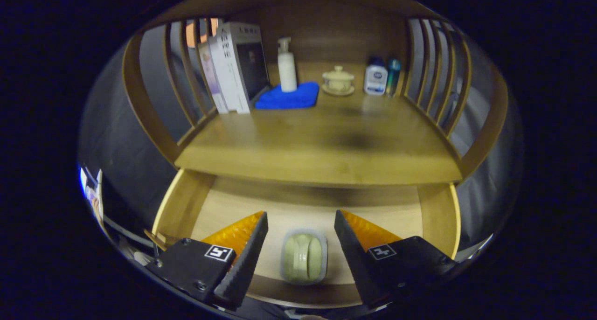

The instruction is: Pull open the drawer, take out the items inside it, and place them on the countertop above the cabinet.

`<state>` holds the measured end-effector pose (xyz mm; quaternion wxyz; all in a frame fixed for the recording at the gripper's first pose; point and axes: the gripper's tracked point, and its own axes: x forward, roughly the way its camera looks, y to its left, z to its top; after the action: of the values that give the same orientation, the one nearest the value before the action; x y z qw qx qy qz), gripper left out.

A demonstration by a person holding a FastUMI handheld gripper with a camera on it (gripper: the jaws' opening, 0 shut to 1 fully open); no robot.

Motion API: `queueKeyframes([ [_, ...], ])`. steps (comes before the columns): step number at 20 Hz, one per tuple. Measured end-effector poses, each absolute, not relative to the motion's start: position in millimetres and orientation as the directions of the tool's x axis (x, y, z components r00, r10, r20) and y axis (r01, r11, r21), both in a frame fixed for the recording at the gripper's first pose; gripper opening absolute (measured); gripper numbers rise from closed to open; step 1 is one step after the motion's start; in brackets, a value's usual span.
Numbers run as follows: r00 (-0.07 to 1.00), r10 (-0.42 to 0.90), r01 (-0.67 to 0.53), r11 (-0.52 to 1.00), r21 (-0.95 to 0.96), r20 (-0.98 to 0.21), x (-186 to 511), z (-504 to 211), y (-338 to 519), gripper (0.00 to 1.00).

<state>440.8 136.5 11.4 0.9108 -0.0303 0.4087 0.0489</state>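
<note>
Two fingers of your gripper (301,231) stand wide apart over the open drawer (438,212), and nothing is held between them. You have them poised above the one item in it, a small pale green packet (303,257) with a grey edge. It lies on the drawer floor near the front wall, in the gap between the fingers. From this angle you cannot tell whether either finger touches it; both look clear of it.

You see the drawer pulled out toward you, its wooden side walls running left and right of the fingers. Just beyond the fingers, the countertop (322,142) juts over the far part of the drawer. Its near half is bare wood.

Along the far side of the countertop you have a row of things. At far left, a few boxes (233,68) stand upright against the slatted side rail (177,77). Just right of them lies a blue cloth (287,97), and a white pump bottle (287,68) stands on it. Right of that sits a small lidded cup (337,81) on a saucer. Further right, a white bottle (375,77) with a dark cap stands beside a slim teal can (392,76), both near the right slatted rail (438,73).

Between the fingers and the packet, nothing stands in your way.
</note>
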Motion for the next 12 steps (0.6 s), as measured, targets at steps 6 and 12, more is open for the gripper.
queueKeyframes([
  [6, 0.491, 0.02, -0.088, 0.996, -0.026, -0.871, 425.0, -37.9, 131.5, 0.83],
  [12, 0.402, -0.05, -0.069, 0.994, -0.085, -0.914, 415.8, -63.6, 128.2, 0.56],
])
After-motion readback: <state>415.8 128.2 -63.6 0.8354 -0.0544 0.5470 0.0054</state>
